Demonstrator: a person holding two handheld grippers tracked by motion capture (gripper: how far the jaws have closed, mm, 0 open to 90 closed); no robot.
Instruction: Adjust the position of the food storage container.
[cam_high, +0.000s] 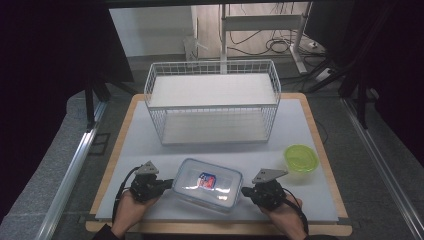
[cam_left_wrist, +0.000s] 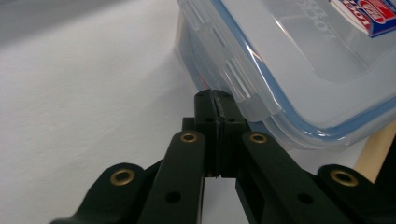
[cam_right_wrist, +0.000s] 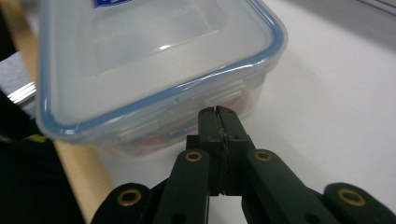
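Note:
A clear plastic container (cam_high: 207, 185) with a blue-sealed lid and a red and blue label lies near the table's front edge, between my two grippers. My left gripper (cam_high: 171, 183) is at its left end and my right gripper (cam_high: 244, 190) at its right end. In the left gripper view, the jaws of the left gripper (cam_left_wrist: 215, 96) are shut, and their tips touch just under a lid latch flap of the container (cam_left_wrist: 299, 70). The right gripper (cam_right_wrist: 217, 112) is likewise shut, tips against the latch on the container's (cam_right_wrist: 154, 56) end wall. I cannot tell whether the container is lifted.
A white wire basket rack (cam_high: 212, 102) with two levels stands at the back of the white table (cam_high: 295, 125). A green translucent bowl (cam_high: 301, 158) sits to the right, close to my right gripper. The wooden table edge (cam_high: 220, 227) runs just behind my hands.

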